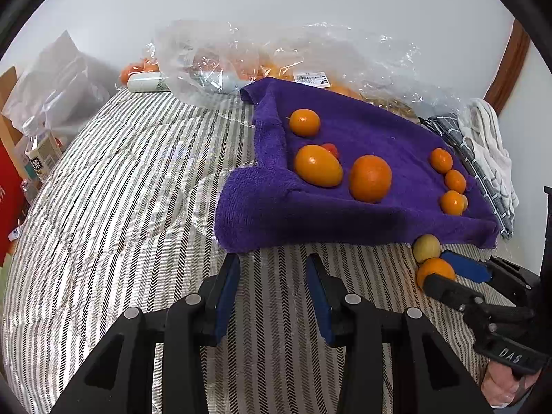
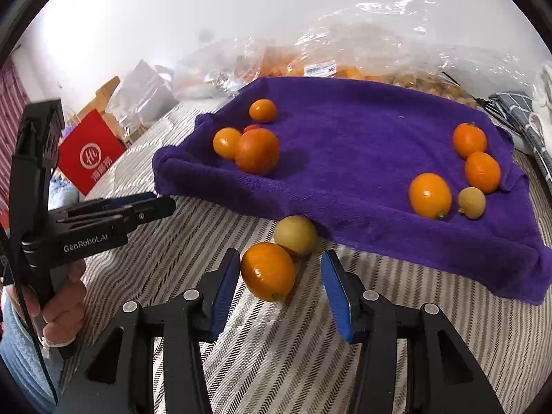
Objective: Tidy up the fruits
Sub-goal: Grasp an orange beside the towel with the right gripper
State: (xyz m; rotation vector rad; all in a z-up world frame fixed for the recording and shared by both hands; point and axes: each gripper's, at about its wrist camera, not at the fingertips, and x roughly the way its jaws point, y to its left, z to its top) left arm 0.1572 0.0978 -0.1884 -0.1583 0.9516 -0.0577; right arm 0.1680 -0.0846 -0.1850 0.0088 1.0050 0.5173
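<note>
Striped bedding [image 1: 138,207] covers the bed we work over, with a pale wall behind and a crinkled clear plastic bag [image 1: 276,55] of fruit along the far edge. On the bedding lies a purple towel [image 2: 345,145] with its edges rolled up, and several orange fruits sit on it in two clusters: three larger ones with a small red one near the left side, and a row of smaller ones toward the right side, joined there by a small pale yellow fruit. Just off the near edge of the towel, on the bedding, a pale yellow fruit [image 2: 296,236] touches an orange fruit [image 2: 268,270]. Our right tongs [image 2: 281,272] are spread apart around that orange fruit; the left pad sits just beside it and the right pad stands clear, so nothing is pinched. Our left tongs [image 1: 272,269] hang over bare bedding near the towel's near left corner, parted with nothing between the pads. A red paper bag [image 2: 89,153] stands off the bed to the left, and a folded checked cloth [image 1: 483,165] lies beside the towel's right side.
</note>
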